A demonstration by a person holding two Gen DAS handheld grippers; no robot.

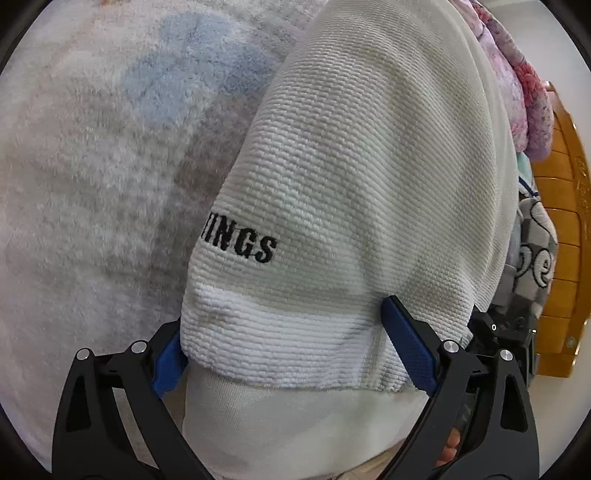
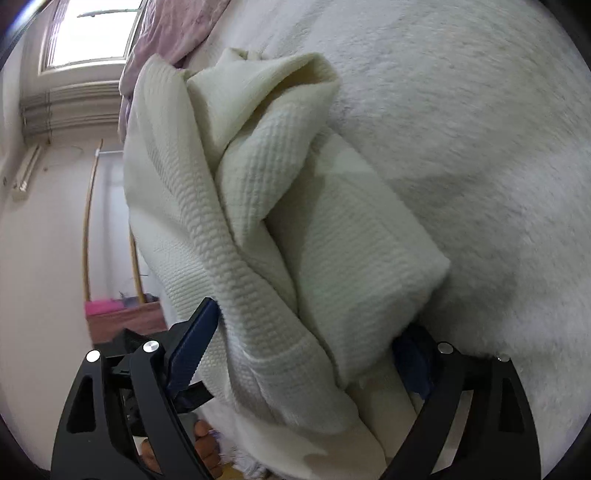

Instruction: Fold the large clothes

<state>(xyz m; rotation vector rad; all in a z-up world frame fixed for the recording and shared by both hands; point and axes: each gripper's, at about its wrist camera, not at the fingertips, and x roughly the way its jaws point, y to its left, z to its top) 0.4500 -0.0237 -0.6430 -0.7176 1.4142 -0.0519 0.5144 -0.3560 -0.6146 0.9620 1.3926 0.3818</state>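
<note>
A thick white ribbed garment [image 1: 369,166] with black letters "TINGS" fills the left wrist view, draped over the fluffy white blanket [image 1: 74,184]. My left gripper [image 1: 284,343] has its blue pads on either side of a wide fold of the garment's hem and holds it. In the right wrist view the same cream garment [image 2: 295,240] hangs bunched and folded above the blanket [image 2: 480,129]. My right gripper [image 2: 310,339] clamps a thick bundle of it between its blue pads.
A pink floral quilt [image 1: 524,85] and patterned clothes [image 1: 535,251] lie at the right, beside a wooden headboard [image 1: 565,240]. In the right wrist view a window [image 2: 88,29], a wall and a pink box [image 2: 103,308] on a wooden surface show at left.
</note>
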